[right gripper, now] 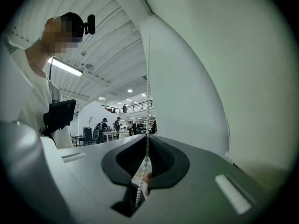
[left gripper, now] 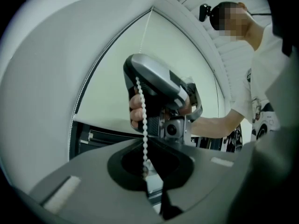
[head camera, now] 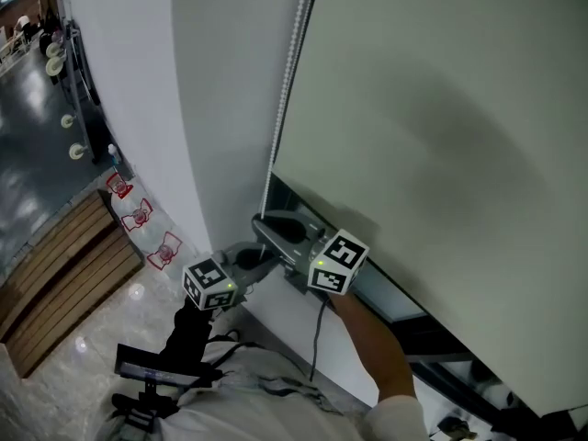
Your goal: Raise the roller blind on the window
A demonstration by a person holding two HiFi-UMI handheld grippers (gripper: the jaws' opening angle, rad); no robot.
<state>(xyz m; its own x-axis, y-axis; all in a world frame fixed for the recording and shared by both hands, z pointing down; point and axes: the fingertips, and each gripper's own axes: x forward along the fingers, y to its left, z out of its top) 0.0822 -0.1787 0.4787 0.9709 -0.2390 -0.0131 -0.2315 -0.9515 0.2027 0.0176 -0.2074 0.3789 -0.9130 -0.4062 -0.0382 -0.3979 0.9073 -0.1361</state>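
Two hand-held grippers meet at the bead chain (head camera: pixel 292 53) of a pale roller blind (head camera: pixel 441 136), close beside a white wall (head camera: pixel 220 108). The left gripper (left gripper: pixel 145 164) has its jaws pressed together on the chain, which drops into the dark hollow between them. The right gripper (right gripper: pixel 146 143) is also pinching the chain, with the beads threaded through its closed tip. Seen from the left gripper view, it sits just beyond and above the left one, with a person's fingers (left gripper: pixel 135 110) wrapped round its handle.

The blind is nearly all the way down. It covers the window (head camera: pixel 390 303) except for a dark strip of glass and frame under its bottom edge. The fabric hangs flat, facing the room. Its bottom edge runs level across the window, though in the head view this reads as a slant from centre left to lower right. The roller is out of sight above and presumably lies along that same level line. The chain runs straight up and down beside the blind's left edge.

The step in hand looks like a hand-over-hand haul on the chain. To do it well, I would judge, the pull should go straight down along the chain's own line, not out from the wall, so the beads stay seated up top. One gripper should stay clamped while the other takes a higher hold. I cannot tell whether one strand or both are caught; it should be only one.
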